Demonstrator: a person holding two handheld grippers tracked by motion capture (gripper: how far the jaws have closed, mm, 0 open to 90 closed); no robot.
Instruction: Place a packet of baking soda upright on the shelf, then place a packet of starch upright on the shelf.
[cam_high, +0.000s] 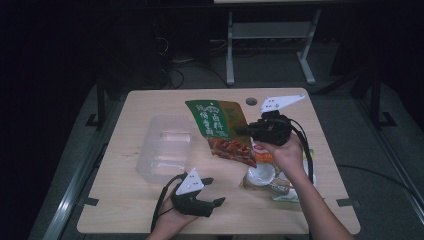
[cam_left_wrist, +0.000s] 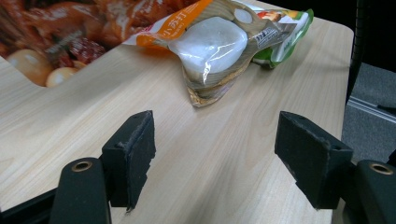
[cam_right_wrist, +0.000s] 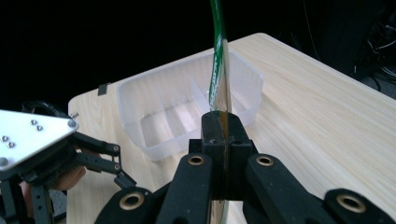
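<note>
right tongs (cam_high: 246, 131) clamped shut on the edge of the green snack bag (cam_high: 216, 120), held up above table (cam_high: 130, 200) middle, right of clear tray (cam_high: 165, 147). left tongs (cam_high: 212, 191) wide open, nothing held, low at near edge. 2 packets (cam_high: 270, 180) lay near right.

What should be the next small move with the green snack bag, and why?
Probably carry the green snack bag leftward until it hangs over the clear plastic container. The right hand-held gripper is shut on the bag's edge and holds it above the table, beside the container and not yet over it. The left hand-held gripper is open with nothing between its jaws.
</note>
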